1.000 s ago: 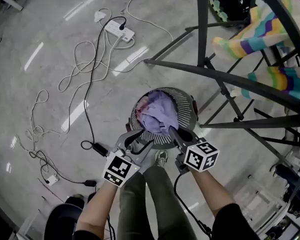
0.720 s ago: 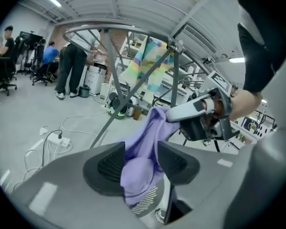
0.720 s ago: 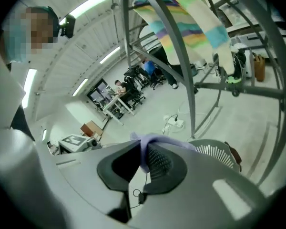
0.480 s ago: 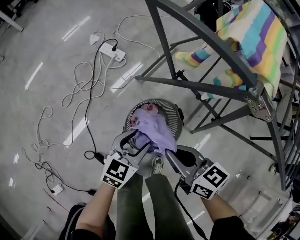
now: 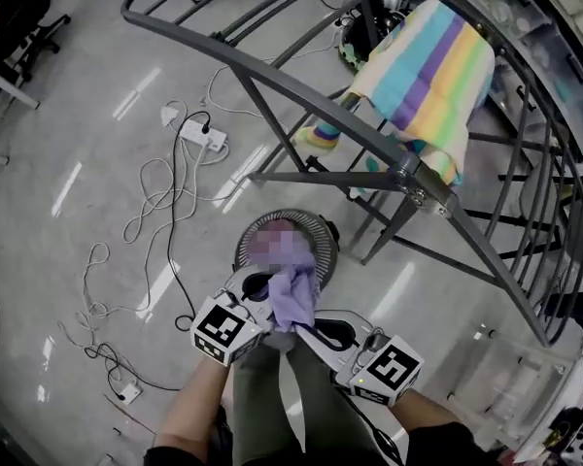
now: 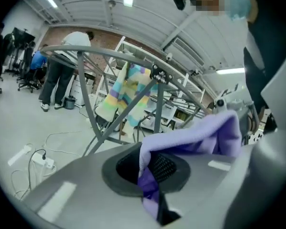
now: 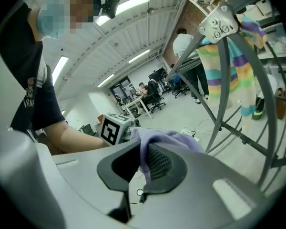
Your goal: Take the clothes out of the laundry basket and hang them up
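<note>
A purple garment (image 5: 293, 294) hangs lifted above the round dark laundry basket (image 5: 323, 239) on the floor, stretched between both grippers. My left gripper (image 5: 270, 294) has its jaws closing on one edge of the garment, and the cloth (image 6: 190, 137) sits pinched between the pads of that left gripper (image 6: 150, 168). My right gripper (image 5: 309, 323) is shut on the other part, where the purple fabric (image 7: 167, 138) bunches over the clamped jaws of the right gripper (image 7: 145, 163). The grey metal drying rack (image 5: 301, 90) stands just beyond, with a striped towel (image 5: 432, 76) draped over it.
A white power strip (image 5: 202, 136) and loose cables (image 5: 155, 187) trail over the floor to the left. The rack's slanted legs (image 5: 389, 231) stand close behind the basket. People (image 6: 62, 75) stand far back in the left gripper view.
The garment has risen out of the basket between the grippers. My left gripper opened wide, then closed on the cloth. The view has tilted up toward the rack.
</note>
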Tool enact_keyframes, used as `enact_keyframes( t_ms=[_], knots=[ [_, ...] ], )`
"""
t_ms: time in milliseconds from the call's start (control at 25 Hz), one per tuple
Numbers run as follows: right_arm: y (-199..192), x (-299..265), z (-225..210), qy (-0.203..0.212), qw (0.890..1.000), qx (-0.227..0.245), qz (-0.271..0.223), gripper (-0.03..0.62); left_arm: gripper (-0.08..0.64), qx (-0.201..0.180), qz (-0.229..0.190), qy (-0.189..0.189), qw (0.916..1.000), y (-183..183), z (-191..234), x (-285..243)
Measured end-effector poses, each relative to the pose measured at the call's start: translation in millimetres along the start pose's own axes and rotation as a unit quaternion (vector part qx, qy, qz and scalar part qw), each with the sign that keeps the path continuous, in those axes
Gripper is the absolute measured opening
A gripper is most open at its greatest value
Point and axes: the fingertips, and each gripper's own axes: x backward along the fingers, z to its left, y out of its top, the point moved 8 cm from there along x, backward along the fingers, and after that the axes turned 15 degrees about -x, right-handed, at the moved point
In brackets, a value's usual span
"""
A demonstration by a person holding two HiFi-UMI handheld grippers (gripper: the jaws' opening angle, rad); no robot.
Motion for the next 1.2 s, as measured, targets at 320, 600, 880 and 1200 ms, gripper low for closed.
enact_keyframes(
  t_ms=[320, 600, 880, 1200],
  knots=[
    [-8.6, 13.8, 16.3, -0.020, 0.999, -0.026, -0.014, 0.026, 0.014, 0.017, -0.045, -0.013, 0.9988, 104.9, 7.7, 41.7],
    [23.8, 20.1, 52.1, 0.014, 0.998, -0.022, -0.058, 0.056, 0.014, -0.060, -0.088, -0.021, 0.9941, 201.2, -4.3, 85.2],
    [44.4, 70.7, 26.6, -0.038, 0.997, 0.001, -0.069, 0.112, 0.014, -0.080, -0.127, -0.003, 0.9887, 268.0, -9.0, 136.5],
    [65.4, 59.2, 3.4, -0.075, 0.994, 0.079, -0.034, 0.271, 0.014, -0.128, -0.134, 0.003, 0.9825, 327.4, -36.5, 151.3]
  ],
)
